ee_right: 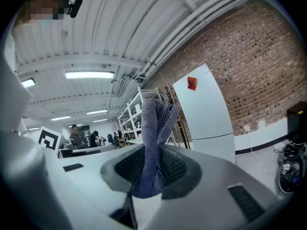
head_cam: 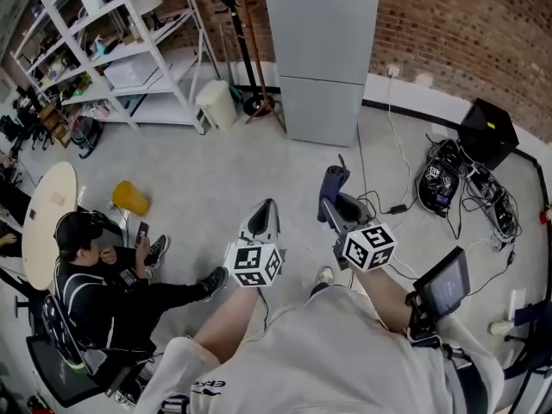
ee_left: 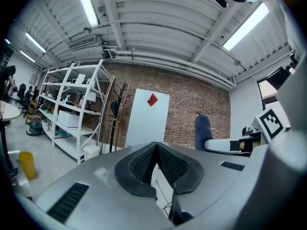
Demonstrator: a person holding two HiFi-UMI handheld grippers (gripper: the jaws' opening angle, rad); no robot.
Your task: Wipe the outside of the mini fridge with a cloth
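Right gripper (ee_right: 154, 152): jaws clamped on a blue-grey cloth (ee_right: 156, 123) — the fabric is pinched between the ribbed pads and stands in a folded bunch above the tips.
Left gripper (ee_left: 156, 152): jaws brought together, pad against pad, nothing between them.
Marker cubes: one on each gripper, left cube (head_cam: 254, 264) and right cube (head_cam: 369, 247), both facing up in the head view.
Gripper position: held out ahead of the person's torso, side by side but apart, both pointing toward the fridge.
Cloth contact: touches only the right gripper's pads, well apart from the fridge.
Mini fridge (head_cam: 321, 50): white, upright, backed against the brick wall (head_cam: 466, 24), straight ahead of both grippers and well apart from them. A horizontal seam splits the front into an upper and a lower door.
Fridge mark: a small red diamond (ee_left: 152, 99) near the top of the upper door.
Left of fridge: a dark coat stand (head_cam: 246, 50), then a white bin (head_cam: 217, 103), then a white shelving rack (head_cam: 129, 50) loaded with boxes.
Right of fridge: a white cord runs from a wall socket down to the floor — beyond it, a tangle of cables and gear (head_cam: 448, 184).
Floor, left: a yellow container (head_cam: 131, 198) lying on the grey concrete.
Bystander: a seated person in dark clothes (head_cam: 103, 291), beside a round pale table (head_cam: 47, 222).
Right forearm: a small screen (head_cam: 446, 285) is mounted near it.
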